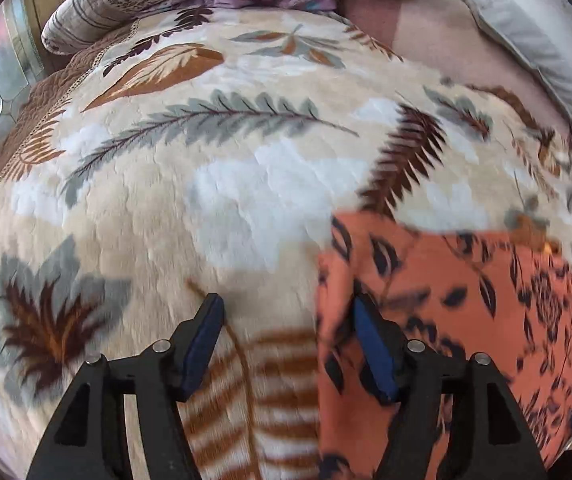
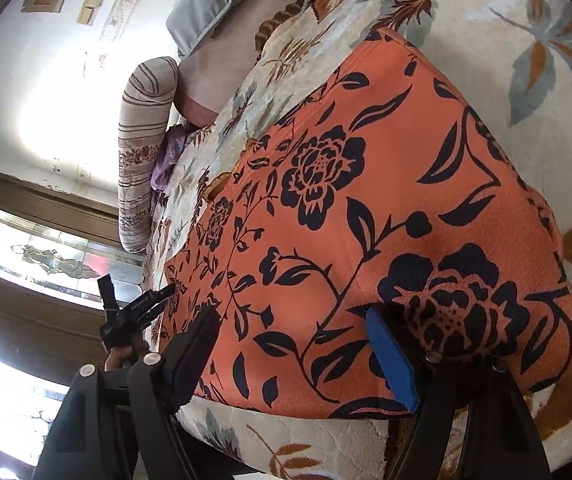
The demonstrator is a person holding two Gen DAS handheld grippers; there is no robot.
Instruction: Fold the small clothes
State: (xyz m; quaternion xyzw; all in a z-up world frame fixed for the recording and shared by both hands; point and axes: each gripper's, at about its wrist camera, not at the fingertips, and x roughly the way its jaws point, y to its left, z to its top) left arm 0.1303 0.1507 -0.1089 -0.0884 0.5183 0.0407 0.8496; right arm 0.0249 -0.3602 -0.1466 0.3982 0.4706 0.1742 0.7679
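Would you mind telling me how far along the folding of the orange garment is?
Done: the orange floral garment lies flat on the leaf-print blanket, edges straight. In hand: nothing; left gripper and right gripper hang over it, jaws open. Left: whether further folds are needed is unclear.

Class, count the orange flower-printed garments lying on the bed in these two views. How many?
1. A single orange garment with dark navy flower print lies spread flat on the cream leaf-patterned plush blanket; both views show the same piece. Others could lie outside the frames.
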